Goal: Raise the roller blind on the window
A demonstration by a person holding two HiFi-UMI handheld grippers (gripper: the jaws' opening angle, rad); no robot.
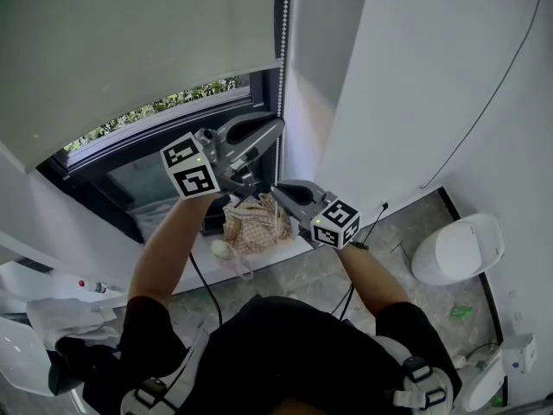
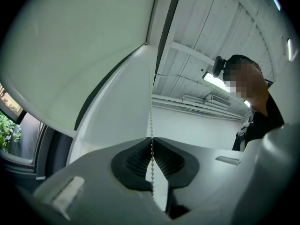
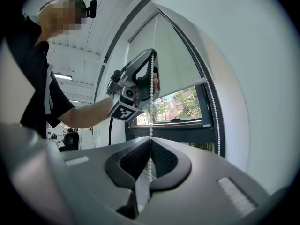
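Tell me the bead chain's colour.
White; the bead chain shows best in the right gripper view.

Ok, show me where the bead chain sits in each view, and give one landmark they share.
Head view: bead chain at top centre, just right of the roller blind.
Left gripper view: centre, dropping into the left tool.
Right gripper view: centre, running from the left tool down into the right tool.
Shared landmark: the roller blind.
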